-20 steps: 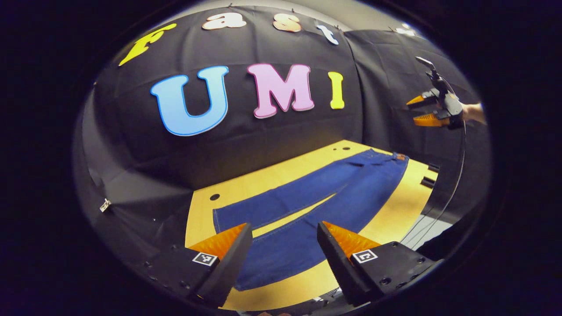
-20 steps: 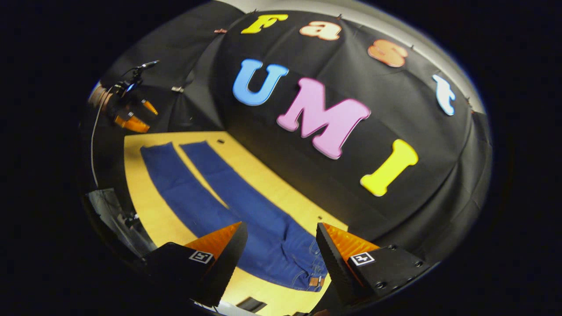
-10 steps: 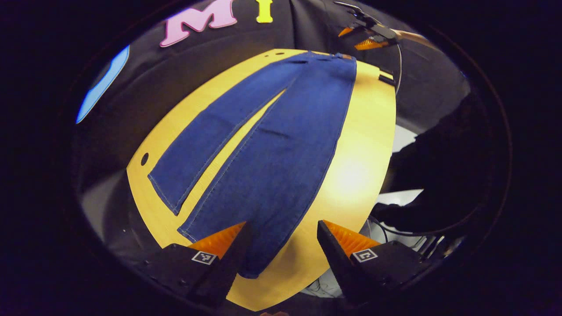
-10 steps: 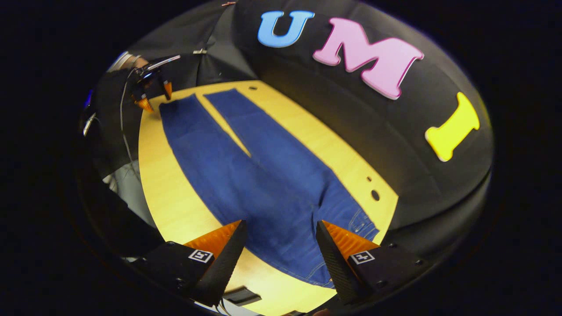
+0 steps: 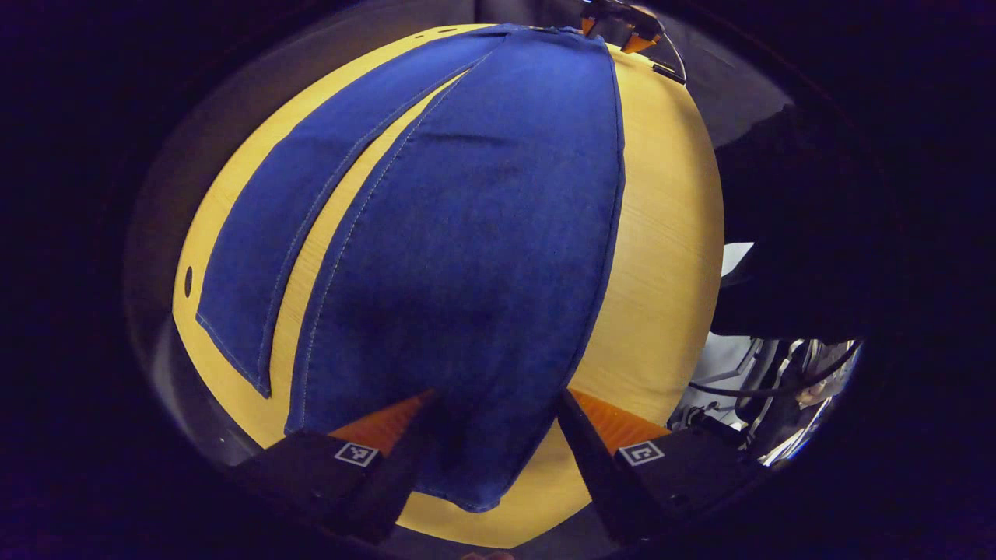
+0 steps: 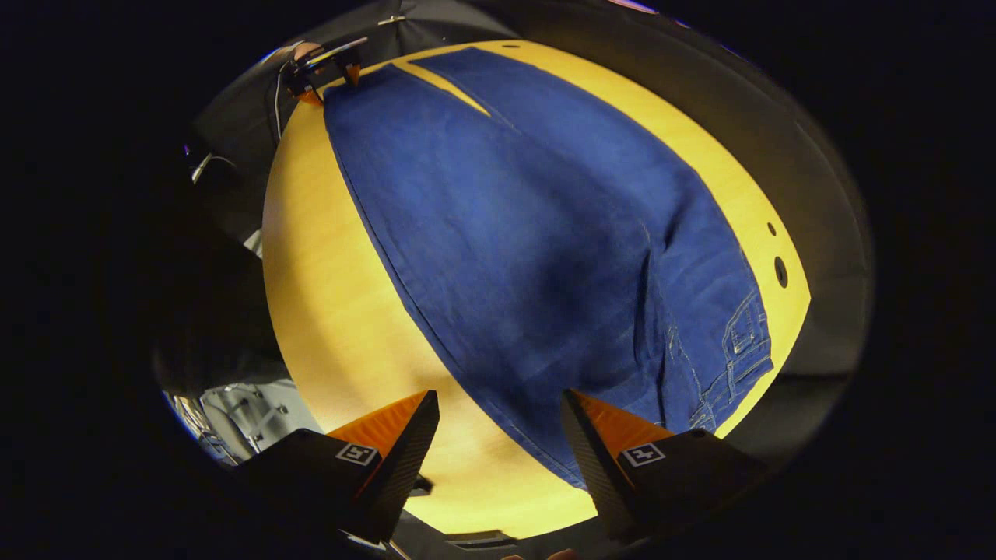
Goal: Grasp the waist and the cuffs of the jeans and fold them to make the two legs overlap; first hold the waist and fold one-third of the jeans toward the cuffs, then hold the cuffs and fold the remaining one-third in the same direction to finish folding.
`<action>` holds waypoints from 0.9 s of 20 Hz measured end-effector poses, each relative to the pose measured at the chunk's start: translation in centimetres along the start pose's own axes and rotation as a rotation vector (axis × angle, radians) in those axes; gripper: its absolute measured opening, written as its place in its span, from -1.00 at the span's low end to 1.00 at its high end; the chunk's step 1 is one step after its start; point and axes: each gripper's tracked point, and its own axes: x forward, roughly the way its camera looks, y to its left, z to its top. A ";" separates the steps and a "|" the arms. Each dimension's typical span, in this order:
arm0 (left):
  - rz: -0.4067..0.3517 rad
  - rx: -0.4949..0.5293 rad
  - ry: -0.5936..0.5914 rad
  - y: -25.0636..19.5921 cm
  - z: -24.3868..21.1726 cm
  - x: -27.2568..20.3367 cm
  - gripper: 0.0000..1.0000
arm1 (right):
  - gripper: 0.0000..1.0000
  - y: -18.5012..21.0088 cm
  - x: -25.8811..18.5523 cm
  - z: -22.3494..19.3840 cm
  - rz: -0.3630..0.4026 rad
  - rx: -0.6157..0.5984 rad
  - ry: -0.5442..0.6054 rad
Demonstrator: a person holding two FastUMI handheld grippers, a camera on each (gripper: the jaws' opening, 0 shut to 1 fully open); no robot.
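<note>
Jeans [image 5: 467, 257] lie flat on the table [image 5: 661, 257]: soft, heavy denim, best pinched at the near cuff and waistband edges. Left gripper [image 5: 490, 424] and right gripper [image 6: 498, 424] both hover spread, empty.

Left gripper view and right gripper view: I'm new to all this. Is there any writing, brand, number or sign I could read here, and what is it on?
No readable word, brand or number in either view.
Small square black-and-white tags on the left tongs and the right tongs: blocky coded patterns, not letters.
Blue denim jeans on the yellow wooden table: stitching only, no legible label.
</note>
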 end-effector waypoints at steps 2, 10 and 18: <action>0.003 0.013 0.009 -0.2 0.2 -0.1 0.94 | 0.94 -1.9 1.2 -1.4 0.001 0.014 0.050; 0.014 -0.035 -0.038 0.0 0.7 0.2 0.96 | 0.89 -2.7 2.6 -3.0 -0.014 0.010 0.131; 0.016 -0.239 -0.041 3.8 1.0 0.1 -0.78 | -0.68 -5.2 2.3 -1.1 -0.064 0.124 0.110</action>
